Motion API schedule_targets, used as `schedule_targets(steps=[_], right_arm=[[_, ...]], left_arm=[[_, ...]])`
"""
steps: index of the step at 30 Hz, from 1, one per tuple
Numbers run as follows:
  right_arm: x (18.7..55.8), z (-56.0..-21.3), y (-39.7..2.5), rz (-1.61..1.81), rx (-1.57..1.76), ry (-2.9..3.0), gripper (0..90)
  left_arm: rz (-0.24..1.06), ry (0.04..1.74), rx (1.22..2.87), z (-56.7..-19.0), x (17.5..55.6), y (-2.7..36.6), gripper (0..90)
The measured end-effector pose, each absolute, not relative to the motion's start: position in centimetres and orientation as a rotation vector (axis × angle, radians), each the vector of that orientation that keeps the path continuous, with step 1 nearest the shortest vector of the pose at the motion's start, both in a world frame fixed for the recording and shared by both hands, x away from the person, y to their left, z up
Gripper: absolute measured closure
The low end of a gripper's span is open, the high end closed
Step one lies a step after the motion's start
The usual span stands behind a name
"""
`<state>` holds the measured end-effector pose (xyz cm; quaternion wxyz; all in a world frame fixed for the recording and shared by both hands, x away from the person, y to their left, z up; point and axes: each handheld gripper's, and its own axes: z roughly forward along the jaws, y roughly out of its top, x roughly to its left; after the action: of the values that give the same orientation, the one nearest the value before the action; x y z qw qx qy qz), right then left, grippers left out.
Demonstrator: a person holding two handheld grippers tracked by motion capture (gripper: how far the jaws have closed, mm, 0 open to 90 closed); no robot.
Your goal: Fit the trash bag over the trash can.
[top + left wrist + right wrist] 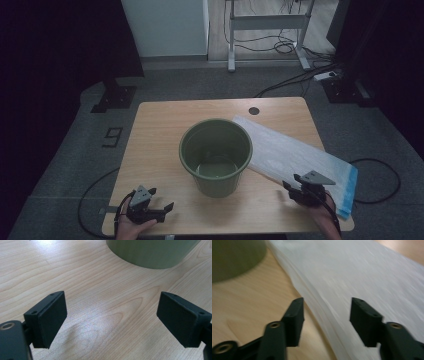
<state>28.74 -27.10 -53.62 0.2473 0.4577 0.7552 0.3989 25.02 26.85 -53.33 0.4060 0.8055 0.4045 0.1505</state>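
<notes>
The tabletop (155,130) carries two things. The larger is a flat white plastic bag (295,155) with a blue end, lying slantwise from just behind the bucket toward the front right corner, where its blue end reaches the right edge. The green bucket (216,156) stands upright at the middle of the tabletop, empty as far as can be seen, with the bag's near long edge touching or tucked just beside its right wall.

The right hand-held gripper (305,192) sits at the front right, over the bag's near edge; in the right gripper view its jaws stand moderately apart with the bag's edge (322,305) running between them, nothing pinched yet. The left hand-held gripper (150,206) rests near the front left corner, jaws wide, over bare wood, with the bucket's base (152,252) well ahead of it.

The step in hand looks like taking hold of the bag, probably to line the bucket. To do it well, the right jaws should slide low so one pad gets under the thin edge, then close firmly on several layers. The film is slippery and limp, so a shallow pinch may slip. The left could steady the bucket.
</notes>
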Motion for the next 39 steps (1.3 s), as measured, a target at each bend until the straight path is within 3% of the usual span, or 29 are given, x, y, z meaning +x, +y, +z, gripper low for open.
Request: schedule_targets(steps=[2, 7, 14, 22, 30, 35, 37, 39], right_arm=[[29.8, -53.4, -25.5, 1.108, 1.237, 2.067, 33.9], [32.7, -53.6, -21.9, 1.112, 1.207, 2.133, 25.1], [36.1, -54.2, -18.0, 1.062, 1.179, 2.18, 24.3], [37.4, -54.7, -16.6, 1.066, 1.186, 2.206, 26.4], [38.0, -55.3, -16.0, 1.054, 1.215, 2.223, 34.0], [38.2, -55.3, -15.9, 1.048, 1.216, 2.225, 44.3], [38.3, -55.2, -15.8, 1.042, 1.212, 2.221, 51.4], [38.3, -55.2, -15.9, 1.038, 1.211, 2.216, 64.2]], left_arm=[[0.381, 1.018, 2.033, -53.3, 25.0, 26.8, 9.4], [0.378, 1.017, 2.034, -53.4, 25.0, 26.9, 9.4], [0.381, 1.016, 2.04, -53.4, 25.1, 26.9, 9.4], [0.383, 1.025, 2.032, -53.4, 25.2, 27.4, 9.5], [0.384, 1.029, 2.025, -53.3, 25.1, 27.6, 9.5], [0.384, 1.032, 2.024, -53.4, 25.1, 27.6, 9.5], [0.384, 1.032, 2.024, -53.4, 25.1, 27.6, 9.5], [0.384, 1.033, 2.024, -53.4, 25.1, 27.7, 9.5]])
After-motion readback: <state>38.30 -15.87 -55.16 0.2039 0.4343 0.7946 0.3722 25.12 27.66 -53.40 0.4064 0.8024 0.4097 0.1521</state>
